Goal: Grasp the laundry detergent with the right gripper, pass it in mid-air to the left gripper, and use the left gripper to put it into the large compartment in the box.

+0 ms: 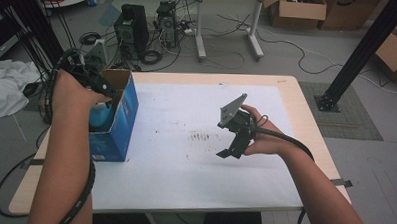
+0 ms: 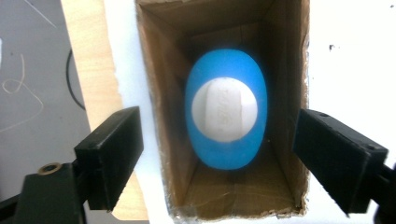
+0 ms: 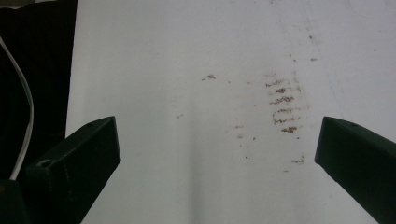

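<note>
The worktop (image 1: 287, 90) carries a white sheet (image 1: 194, 162). At its left edge stands an open blue cardboard box (image 1: 117, 131) with a blue bottle (image 2: 226, 109), white-capped, upright inside. The left hand-held gripper (image 2: 219, 158) hovers above, released; the right hand-held gripper (image 3: 217, 158) gapes empty over brown smudges (image 3: 282, 109).

Box (image 1: 117, 120) sits at the table's (image 1: 287, 90) left edge, and the bottle (image 2: 226, 109) nearly fills it. Tight gaps along its walls. Middle and right edge are wide open.
</note>
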`<move>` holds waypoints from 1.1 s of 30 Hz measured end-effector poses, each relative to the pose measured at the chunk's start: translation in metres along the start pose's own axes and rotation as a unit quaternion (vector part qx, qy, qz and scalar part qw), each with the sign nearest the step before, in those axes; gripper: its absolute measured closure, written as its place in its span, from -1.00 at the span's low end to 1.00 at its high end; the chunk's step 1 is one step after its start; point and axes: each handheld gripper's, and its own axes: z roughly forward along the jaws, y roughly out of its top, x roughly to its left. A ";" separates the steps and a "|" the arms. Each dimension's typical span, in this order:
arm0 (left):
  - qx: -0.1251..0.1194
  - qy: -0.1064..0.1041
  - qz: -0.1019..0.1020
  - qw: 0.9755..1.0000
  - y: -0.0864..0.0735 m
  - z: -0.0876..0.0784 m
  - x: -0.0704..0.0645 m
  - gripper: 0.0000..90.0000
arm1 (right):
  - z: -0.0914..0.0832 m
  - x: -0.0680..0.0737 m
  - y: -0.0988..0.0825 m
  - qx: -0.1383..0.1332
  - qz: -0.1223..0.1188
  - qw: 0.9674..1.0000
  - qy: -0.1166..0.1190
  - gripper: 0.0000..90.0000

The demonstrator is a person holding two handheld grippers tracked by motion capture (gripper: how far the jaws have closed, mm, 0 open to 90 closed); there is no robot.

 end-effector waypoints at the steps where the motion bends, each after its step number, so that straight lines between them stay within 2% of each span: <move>1: -0.003 0.000 0.004 1.000 0.000 -0.002 0.000 -0.65 | 0.000 0.000 0.000 -0.001 0.000 1.000 0.000 -1.00; 8: -0.015 0.010 0.018 1.000 0.000 -0.019 -0.004 -0.74 | 0.002 0.000 0.000 0.003 0.001 1.000 0.001 -1.00; 16: -0.036 0.021 0.048 0.998 0.001 -0.042 -0.014 -0.81 | 0.002 0.000 0.001 0.005 0.002 1.000 0.000 -1.00; 22: -0.046 0.011 0.066 0.997 0.003 -0.051 -0.025 -0.87 | 0.001 0.000 0.000 0.007 0.005 1.000 -0.002 -1.00; 26: -0.043 0.008 0.084 0.995 0.005 -0.051 -0.035 -0.96 | 0.001 0.000 -0.001 0.008 0.008 1.000 -0.002 -1.00; 29: -0.042 -0.010 0.105 0.994 0.006 -0.051 -0.043 -1.00 | 0.000 0.001 -0.002 0.008 0.008 1.000 -0.002 -1.00; 33: -0.035 -0.038 0.147 0.988 0.007 -0.048 -0.055 -1.00 | -0.001 0.000 -0.003 0.011 0.010 1.000 -0.002 -1.00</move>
